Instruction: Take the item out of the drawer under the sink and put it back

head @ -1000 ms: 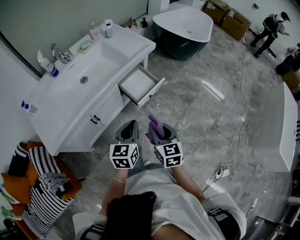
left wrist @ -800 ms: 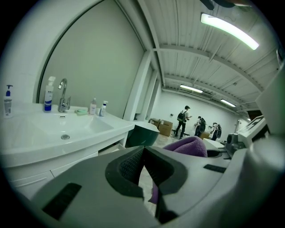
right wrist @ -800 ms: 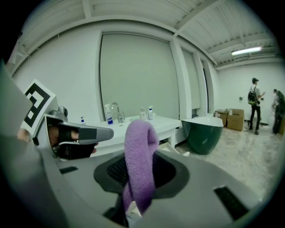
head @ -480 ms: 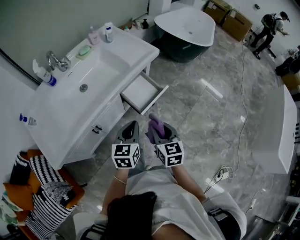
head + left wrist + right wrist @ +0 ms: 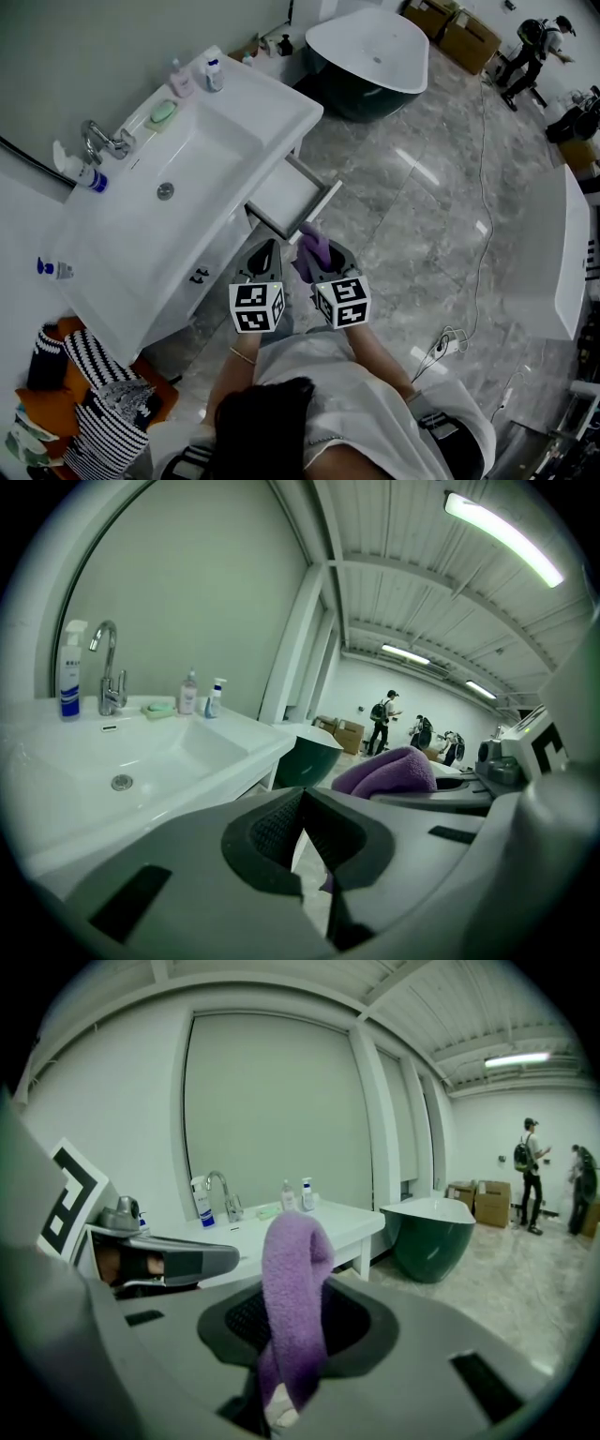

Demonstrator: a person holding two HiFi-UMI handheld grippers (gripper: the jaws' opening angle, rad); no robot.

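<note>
A purple cloth [image 5: 312,247] sticks up folded from between the jaws of my right gripper [image 5: 323,260], which is shut on it. In the right gripper view the cloth [image 5: 295,1288] hangs over the pads. My left gripper [image 5: 263,261] is beside it on the left, its jaws closed together with nothing in them; its tips [image 5: 299,794] meet. Both grippers are just short of the open white drawer [image 5: 314,208] under the sink [image 5: 187,178]. The drawer's inside looks bare.
A tap [image 5: 101,141], soap dish and bottles [image 5: 214,75] stand along the sink's back. A dark bathtub [image 5: 370,47] is beyond the drawer. A cable [image 5: 485,234] runs over the marble floor at right. Striped bags [image 5: 94,412] lie lower left.
Both grippers have moved forward together toward the open drawer, which now lies closer to their tips. The purple cloth stays in the right gripper.
</note>
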